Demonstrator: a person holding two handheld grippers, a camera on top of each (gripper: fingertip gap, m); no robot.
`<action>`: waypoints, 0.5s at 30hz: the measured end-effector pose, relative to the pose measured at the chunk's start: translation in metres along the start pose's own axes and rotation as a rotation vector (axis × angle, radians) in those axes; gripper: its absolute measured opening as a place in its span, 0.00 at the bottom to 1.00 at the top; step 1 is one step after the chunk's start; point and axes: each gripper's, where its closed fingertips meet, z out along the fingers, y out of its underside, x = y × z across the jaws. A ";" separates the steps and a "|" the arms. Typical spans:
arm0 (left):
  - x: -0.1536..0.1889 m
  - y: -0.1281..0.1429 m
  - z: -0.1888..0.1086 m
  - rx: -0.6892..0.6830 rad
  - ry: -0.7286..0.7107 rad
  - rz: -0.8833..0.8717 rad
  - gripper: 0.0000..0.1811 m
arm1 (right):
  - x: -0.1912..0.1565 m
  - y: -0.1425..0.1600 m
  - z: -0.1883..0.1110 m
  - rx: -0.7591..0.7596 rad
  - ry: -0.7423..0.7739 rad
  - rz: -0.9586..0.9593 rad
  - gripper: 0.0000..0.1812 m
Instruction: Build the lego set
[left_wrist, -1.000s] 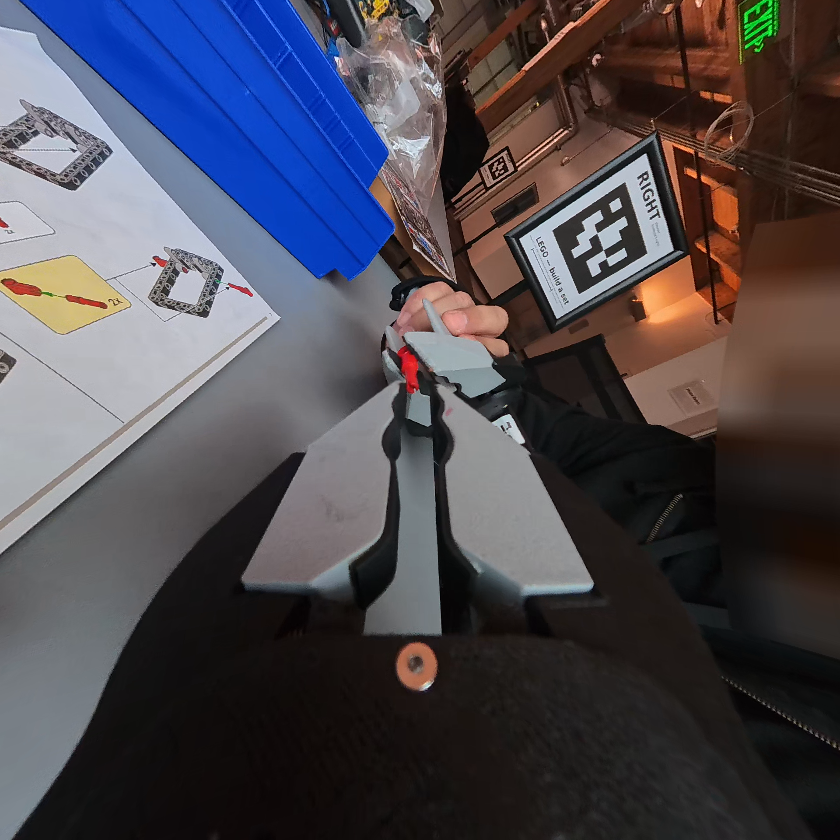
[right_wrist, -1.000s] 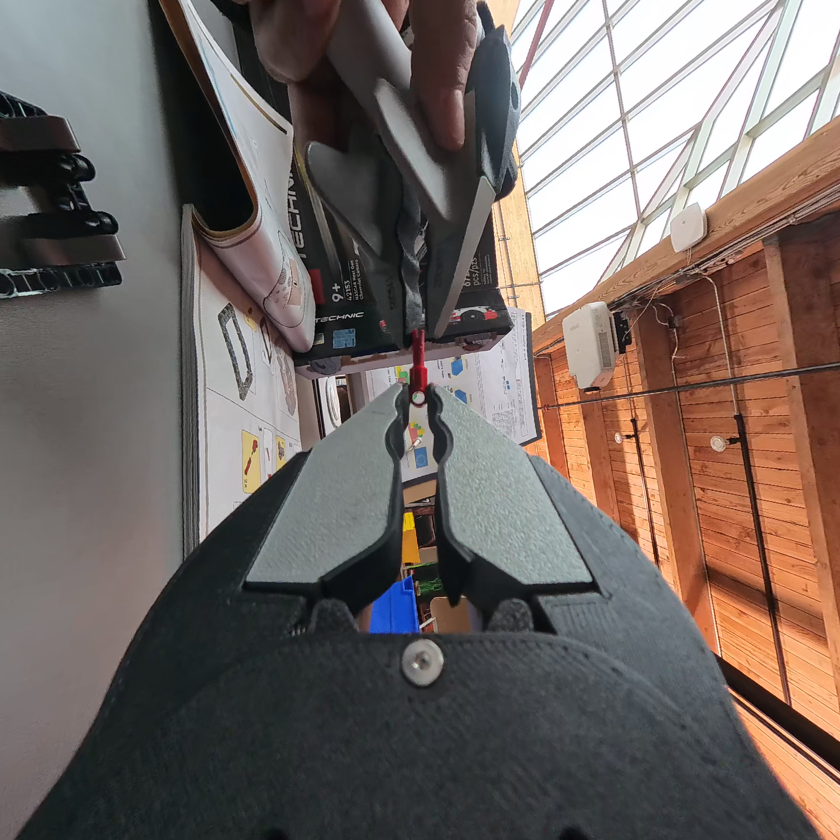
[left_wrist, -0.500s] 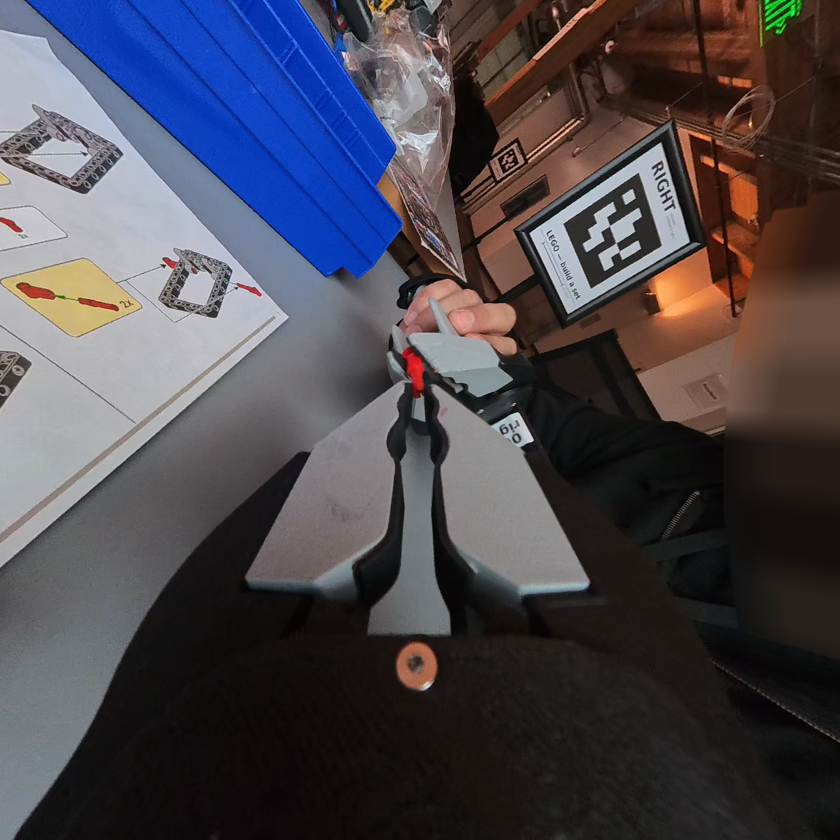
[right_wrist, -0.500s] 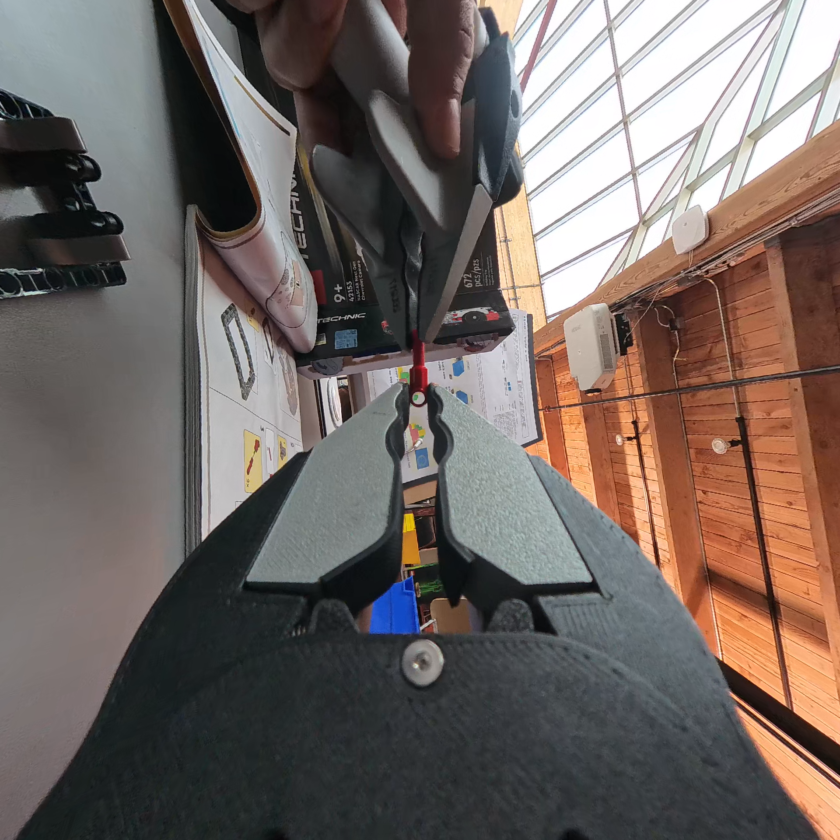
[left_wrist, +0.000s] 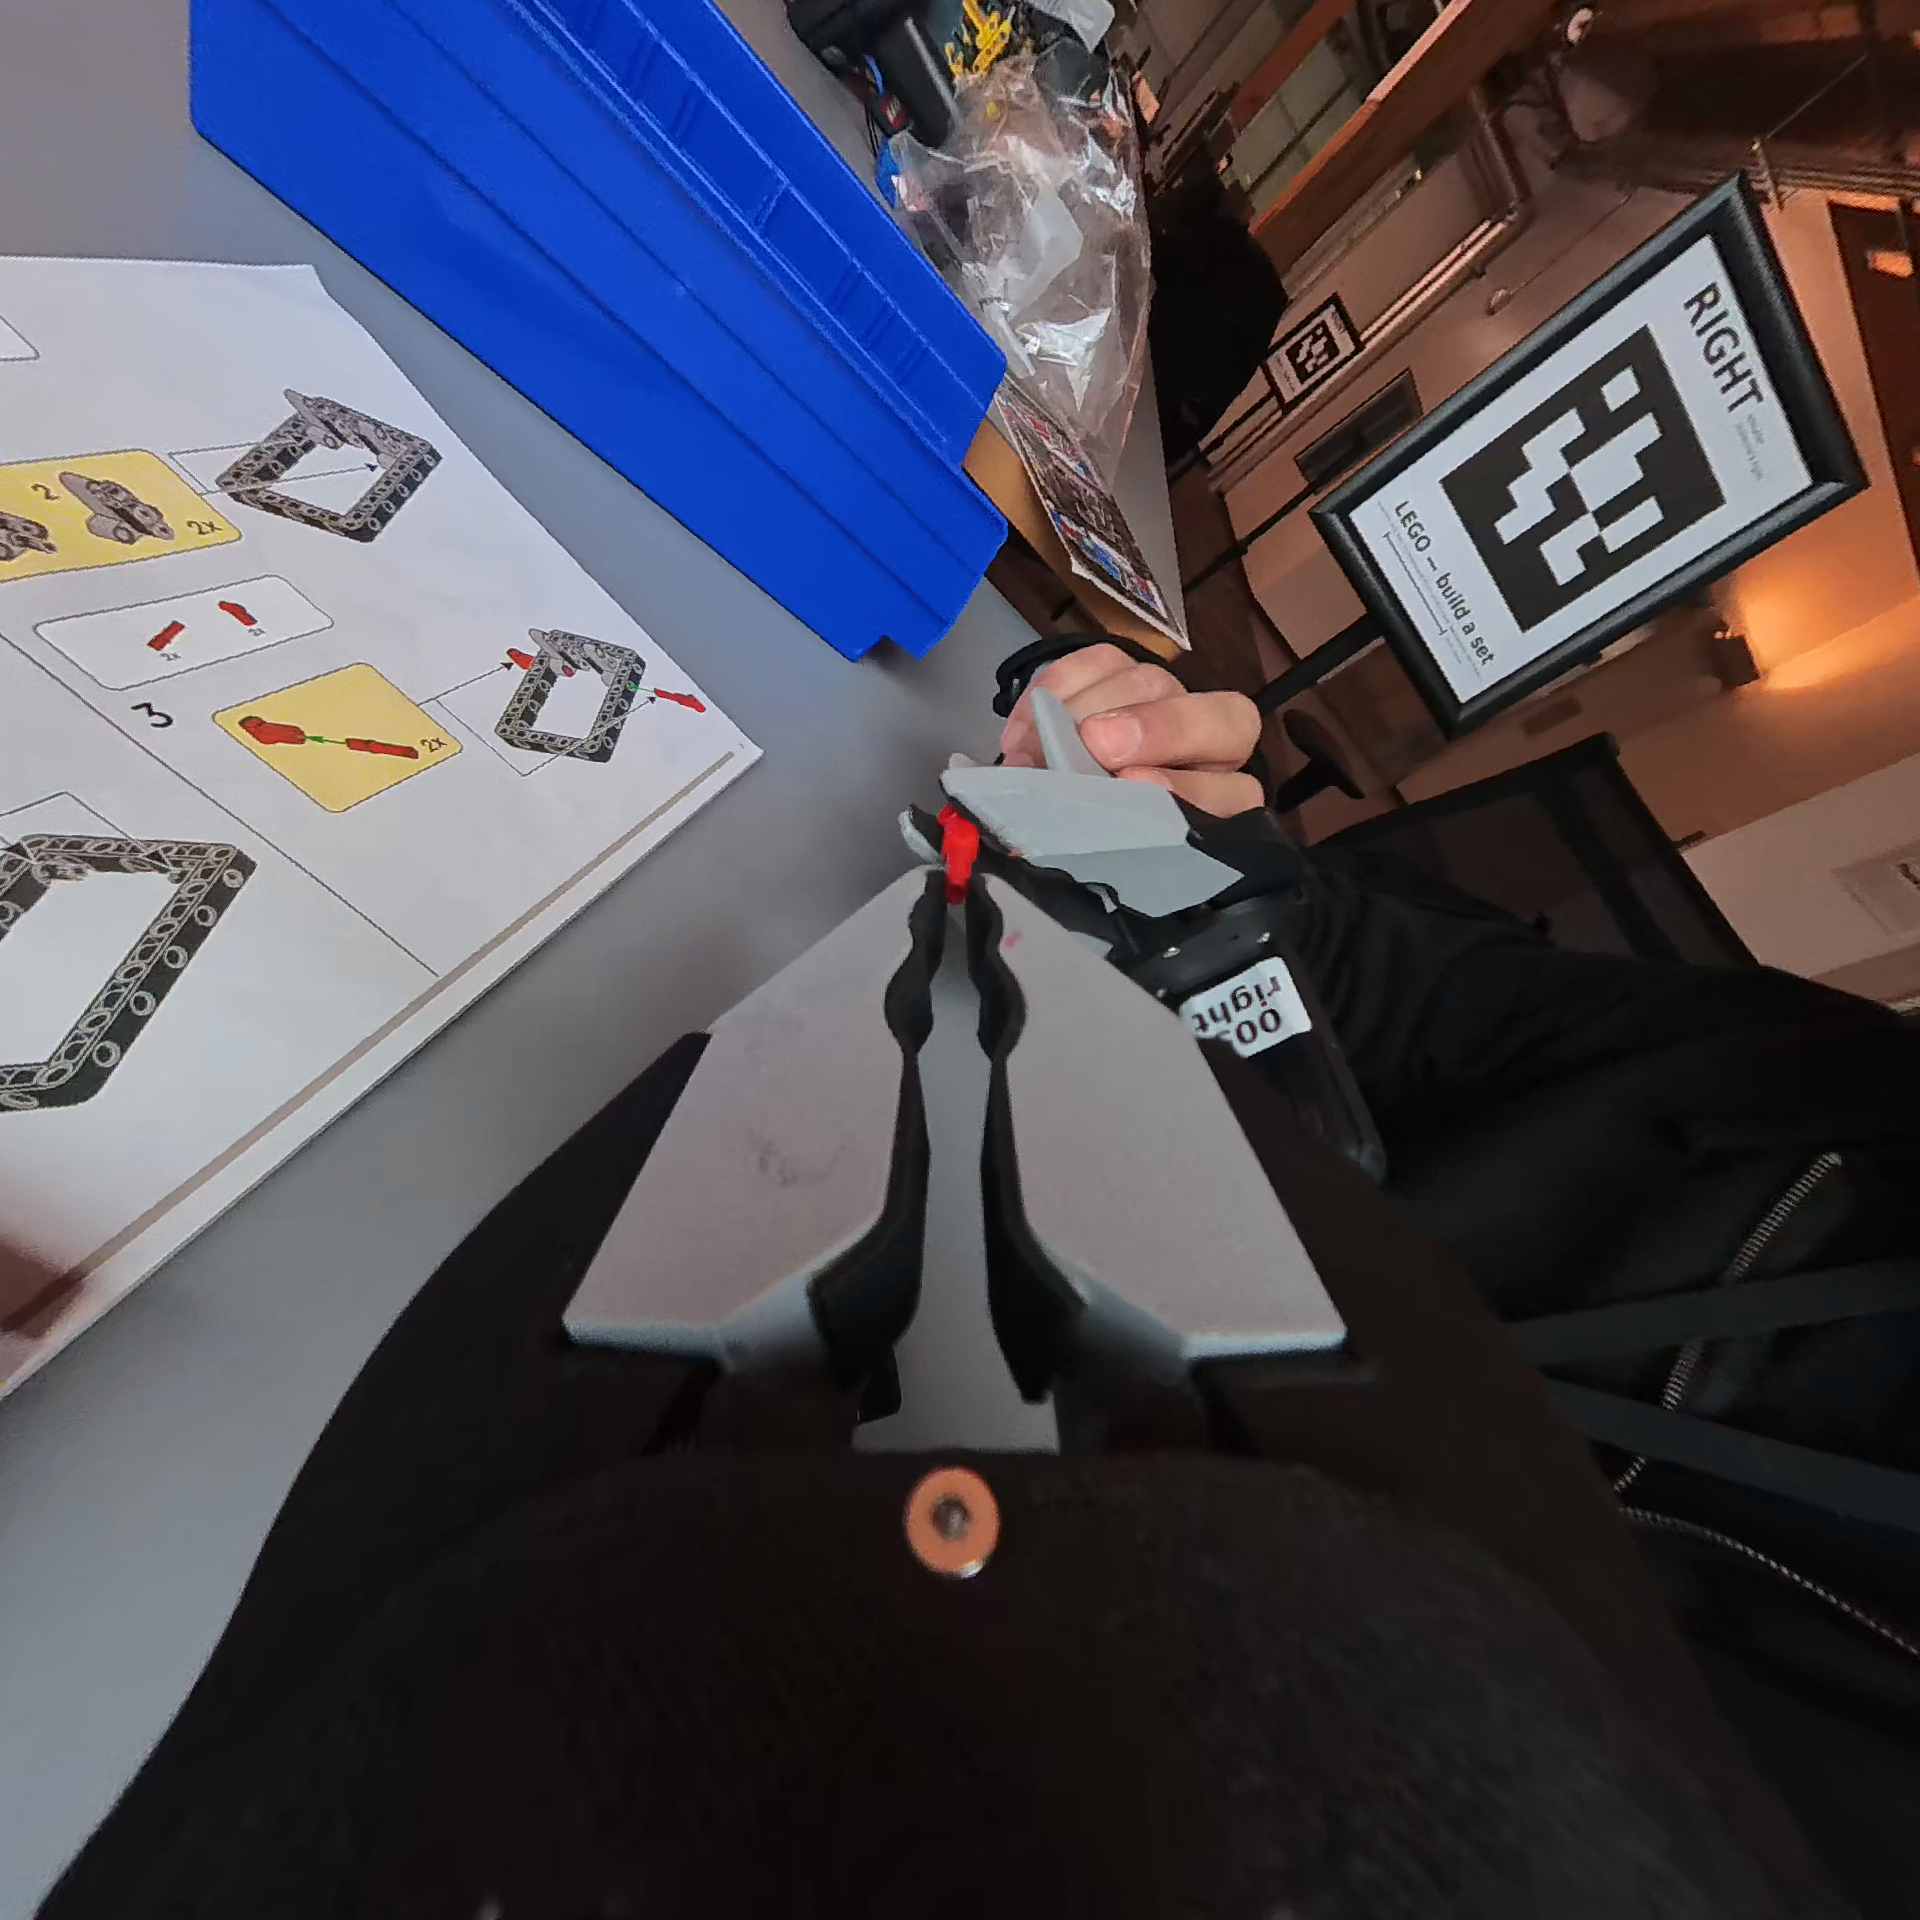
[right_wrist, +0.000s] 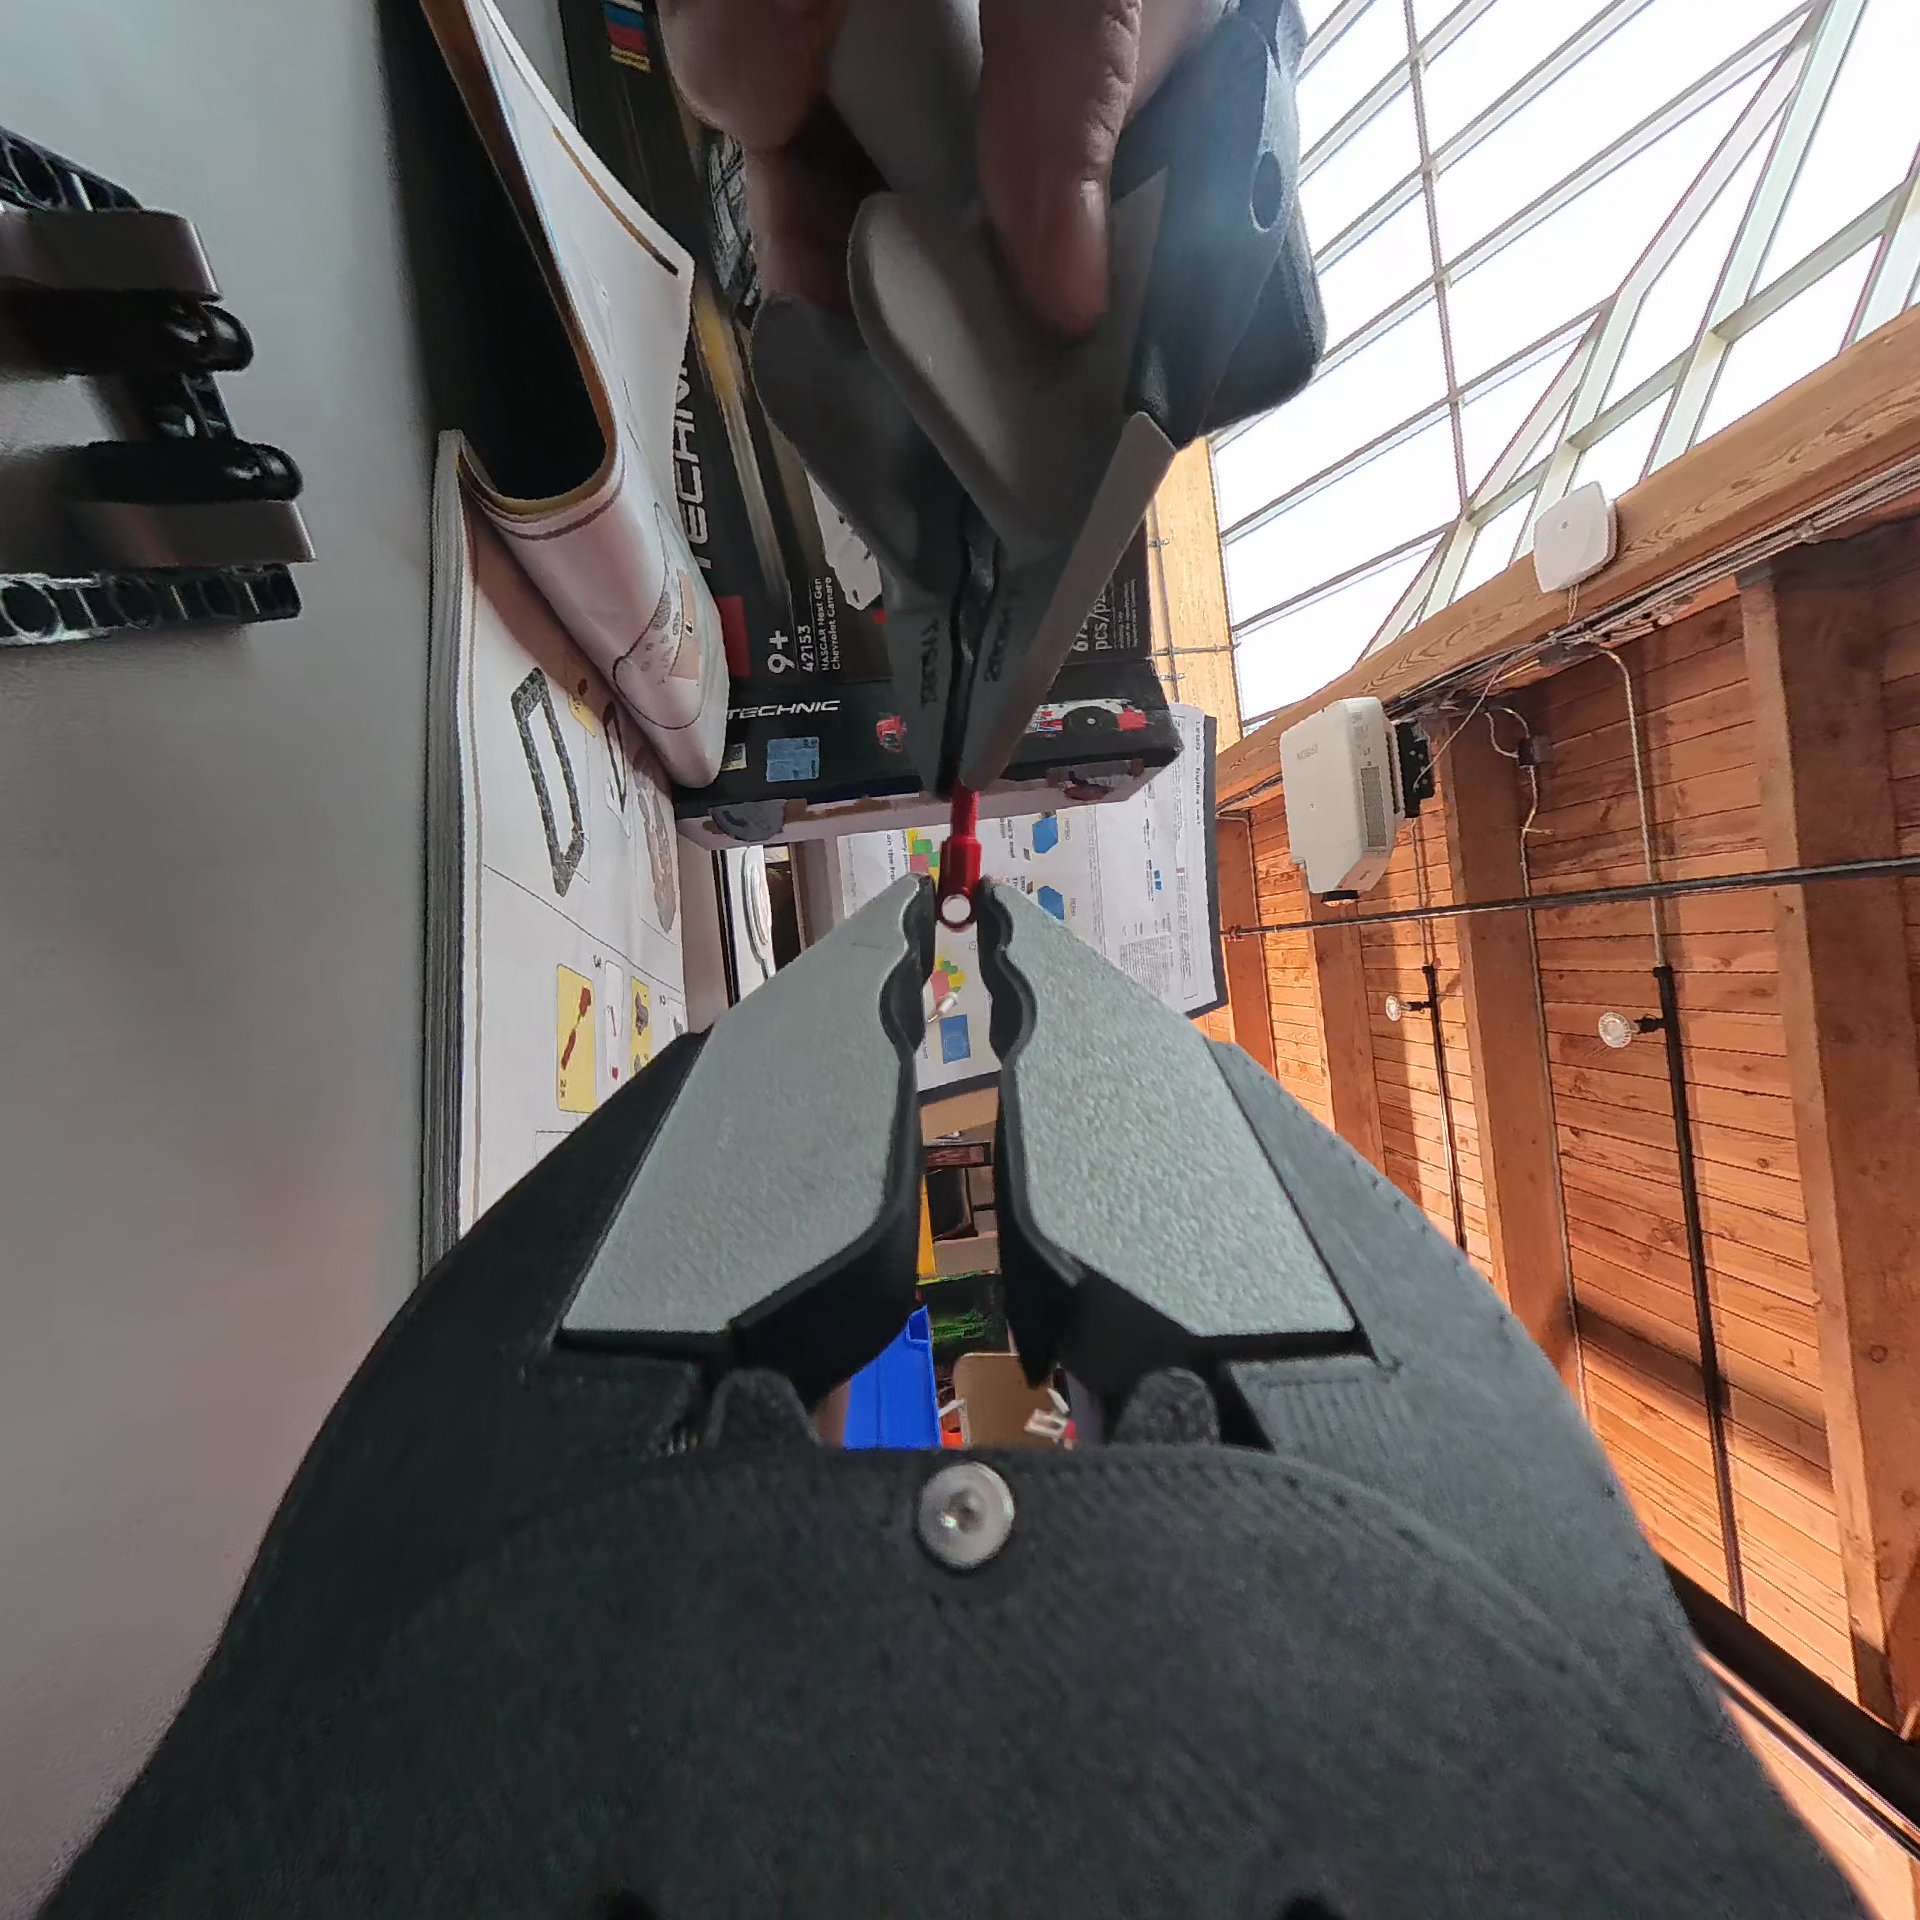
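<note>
Red peg pinched between two gripper tips, above the table's edge

Red plastic is showing at the meeting point of the two tools: a small red peg (left_wrist: 956, 850) is sitting between the tips of the left gripper (left_wrist: 954, 902) and the right gripper (right_wrist: 954, 902), held up in the air off the grey table (left_wrist: 852, 727). In the left wrist view the left gripper's fingers are pressed nearly together, nipping one end of the peg. In the right wrist view the right gripper's fingers are closing on the peg's round end, with a narrow gap running back behind it. A hand (left_wrist: 1132, 727) is wrapping the right tool's handle, just beyond the table's near edge.

On the table, the open instruction booklet (left_wrist: 312, 727) is lying well apart from the tips, its corner pointing toward them, with bare tabletop between. A blue bin (left_wrist: 623, 291) is standing beyond the booklet, reaching to the table's edge. A black frame of beams (right_wrist: 135, 457) is resting on the table, far off to the side in the right wrist view, and the set's box (right_wrist: 790, 623) is standing behind the booklet.
</note>
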 end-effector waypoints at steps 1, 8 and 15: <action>0.000 -0.002 0.000 0.017 -0.003 -0.008 0.01 | 0.000 0.000 0.000 -0.002 0.000 -0.001 0.03; -0.004 -0.008 -0.022 0.062 -0.105 0.072 0.13 | -0.002 0.003 0.000 0.000 -0.013 0.025 0.02; 0.002 0.010 -0.035 0.043 -0.118 0.065 0.19 | -0.007 -0.008 -0.002 0.029 -0.028 0.012 0.02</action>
